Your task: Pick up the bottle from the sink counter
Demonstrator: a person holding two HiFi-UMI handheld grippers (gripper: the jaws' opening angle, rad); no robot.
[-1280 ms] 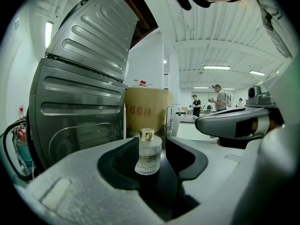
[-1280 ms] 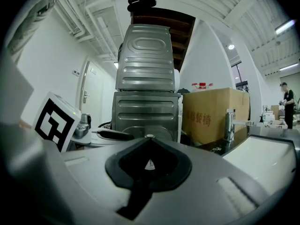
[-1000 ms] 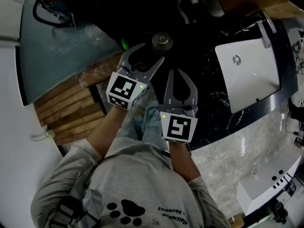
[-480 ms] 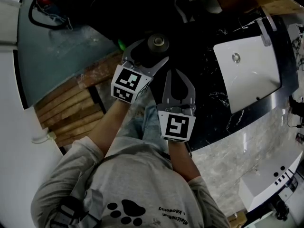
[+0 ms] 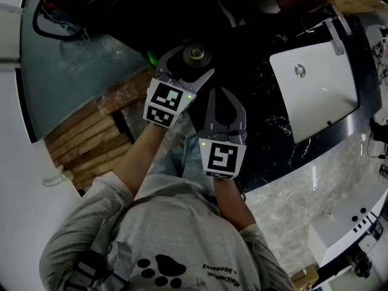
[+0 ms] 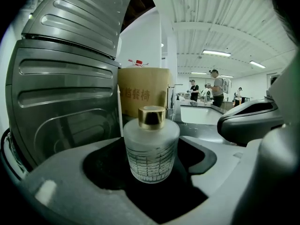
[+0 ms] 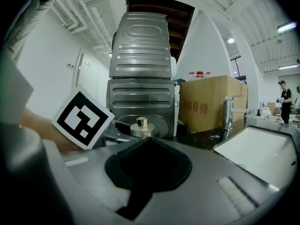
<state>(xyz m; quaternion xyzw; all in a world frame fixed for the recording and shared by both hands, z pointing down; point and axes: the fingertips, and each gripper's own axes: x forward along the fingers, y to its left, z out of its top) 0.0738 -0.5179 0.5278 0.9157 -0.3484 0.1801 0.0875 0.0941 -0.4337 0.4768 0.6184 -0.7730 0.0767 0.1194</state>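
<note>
Bottle (image 6: 151, 149): frosted glass, gold cap, upright on the dark counter (image 5: 267, 132). It sits at the end far from the sink (image 5: 315, 90), well apart from it. A box (image 6: 143, 90) and a ribbed grey machine (image 6: 61, 93) stand behind it.

Left gripper (image 5: 195, 62): the jaws have just been opening and now stand as wide as we see them go. The bottle is between them, deep in the gap and roughly centred. We see dark space on both sides of the glass, so neither pad is on it. Nothing is held.

Right gripper (image 5: 213, 91): it hangs just beside the left one, nearer the sink. The jaw tips meet and nothing is between them. Its own view shows the bottle off ahead and outside its reach. We judge it idle for this step.

Step in hand, as we read it: the approach is done, the bottle is framed, and the grasp has not yet been made.

The next move calls for an even close on the body below the shoulder, not on the cap. After that comes a straight lift off the counter. The glass looks smooth and round, so we judge a lopsided squeeze could push it sideways or tip it toward the machine. Keeping the gripper level while closing should prevent that.
</note>
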